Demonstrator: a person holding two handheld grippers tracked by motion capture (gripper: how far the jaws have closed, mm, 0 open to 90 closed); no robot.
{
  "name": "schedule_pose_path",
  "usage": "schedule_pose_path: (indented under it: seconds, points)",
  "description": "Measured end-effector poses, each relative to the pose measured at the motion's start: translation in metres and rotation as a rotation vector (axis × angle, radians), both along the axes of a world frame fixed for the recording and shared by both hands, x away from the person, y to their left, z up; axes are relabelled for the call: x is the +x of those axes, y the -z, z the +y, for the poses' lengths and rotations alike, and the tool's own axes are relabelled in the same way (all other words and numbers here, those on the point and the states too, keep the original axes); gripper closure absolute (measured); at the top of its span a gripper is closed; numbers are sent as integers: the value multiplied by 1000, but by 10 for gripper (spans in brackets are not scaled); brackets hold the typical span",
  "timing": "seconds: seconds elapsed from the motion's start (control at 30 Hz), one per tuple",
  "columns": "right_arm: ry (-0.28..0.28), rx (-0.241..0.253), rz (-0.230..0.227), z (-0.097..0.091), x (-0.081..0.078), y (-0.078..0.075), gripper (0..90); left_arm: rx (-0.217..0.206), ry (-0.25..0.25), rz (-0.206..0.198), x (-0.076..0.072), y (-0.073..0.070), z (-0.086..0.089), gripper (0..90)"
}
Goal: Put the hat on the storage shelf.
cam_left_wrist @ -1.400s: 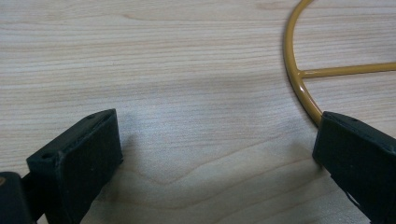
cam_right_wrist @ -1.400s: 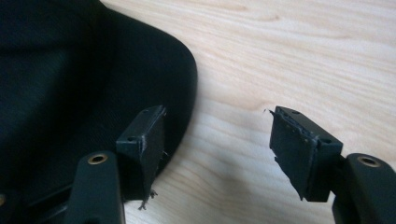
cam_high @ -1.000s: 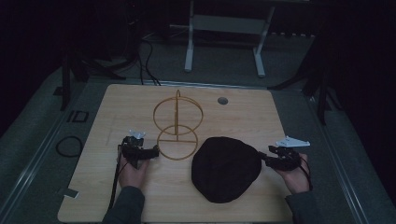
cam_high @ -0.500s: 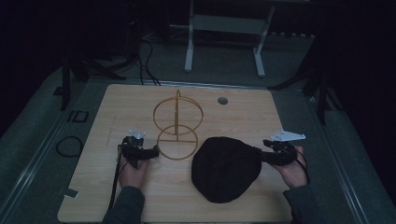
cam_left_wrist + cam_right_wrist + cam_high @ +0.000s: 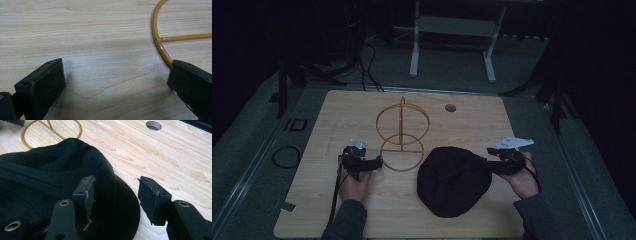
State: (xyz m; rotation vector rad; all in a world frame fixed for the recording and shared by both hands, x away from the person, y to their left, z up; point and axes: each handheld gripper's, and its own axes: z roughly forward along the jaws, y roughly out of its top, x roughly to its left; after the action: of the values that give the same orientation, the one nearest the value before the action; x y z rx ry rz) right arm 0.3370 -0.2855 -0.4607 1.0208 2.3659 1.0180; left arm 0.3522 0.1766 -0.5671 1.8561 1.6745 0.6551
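A: Right gripper [image 5: 490,164] at the black hat's [image 5: 455,180] brim, fingers half open astride the edge, not pinching. Left gripper [image 5: 377,162] wide open, empty, beside the gold wire stand [image 5: 402,131].

B: Probably pre-grasp. Next: close on brim, lift toward stand. Right gripper view resolves brim between fingers [image 5: 86,192]; high view gives counter [image 5: 312,200] layout.

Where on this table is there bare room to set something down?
Bare wood lies left of the wire stand, along the far edge around the round hole, and at the near left corner. It is crowded between the stand's base ring and the black hat, beside both grippers.
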Motion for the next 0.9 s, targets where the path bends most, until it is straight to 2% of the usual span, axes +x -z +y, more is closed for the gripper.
schedule_pose_path:
  seconds: [0.23,0.4,0.63,0.77,0.9]
  points:
    - [-25,-6,0,5,1,-4,455,0,1,0,0,0,0,7]
    - [-62,-34,5,13,2,-8,440,0,1,2,0,0,0,7]
    - [-89,-37,14,17,3,-12,425,0,1,2,0,0,0,7]
    - [-103,-21,31,19,2,-13,398,0,0,2,0,0,0,7]
    - [-111,-37,29,23,1,-16,361,0,1,2,0,0,0,7]
